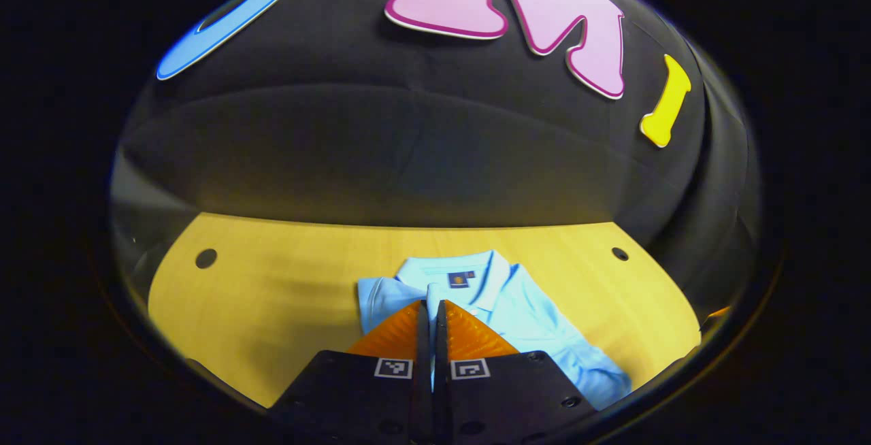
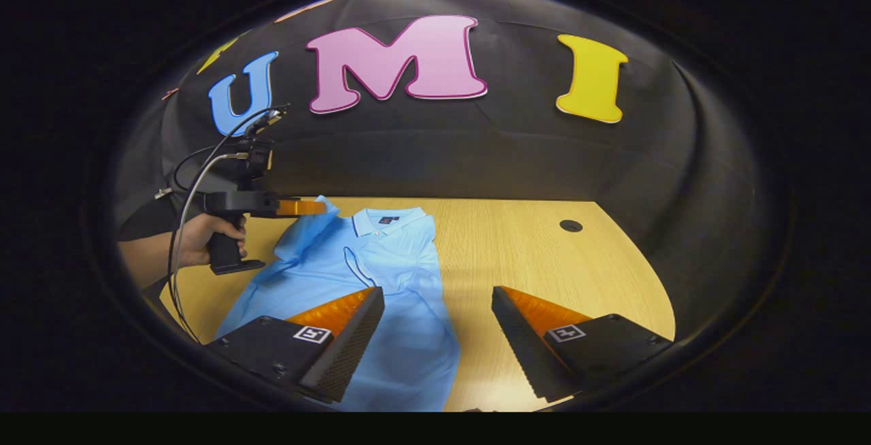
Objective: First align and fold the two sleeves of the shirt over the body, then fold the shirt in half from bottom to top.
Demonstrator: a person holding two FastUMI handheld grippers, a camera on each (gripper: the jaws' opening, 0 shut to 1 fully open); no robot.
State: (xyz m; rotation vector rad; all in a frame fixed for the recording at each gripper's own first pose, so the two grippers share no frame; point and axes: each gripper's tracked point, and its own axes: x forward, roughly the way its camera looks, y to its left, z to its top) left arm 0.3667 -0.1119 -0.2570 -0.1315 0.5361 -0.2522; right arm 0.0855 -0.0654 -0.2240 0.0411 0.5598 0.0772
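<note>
The pale wooden table, with small round holes near its far corners, is carrying the light blue short-sleeved polo shirt, which is lying flat toward the table's left side with its collar pointing at the far edge and its hem reaching the near edge. In the right gripper view the shirt's right-hand side is already looking narrowed, with a curved seam lying across the chest, so that sleeve appears to be folded over the body. The other sleeve is being lifted off the table: the left gripper, held by a person's hand near the table's left edge, is pinching the sleeve's edge and holding it raised. In the left gripper view that gripper's two fingers are pressing together with a sliver of blue cloth between them, just in front of the collar. The right gripper is hovering over the lower part of the shirt with its fingers spread wide apart, holding nothing. By my reading, the task is roughly a third done: one sleeve looks laid over, the second is in the middle of its fold and is not yet resting on the body, and the bottom-to-top fold in half is not yet begun.
</note>
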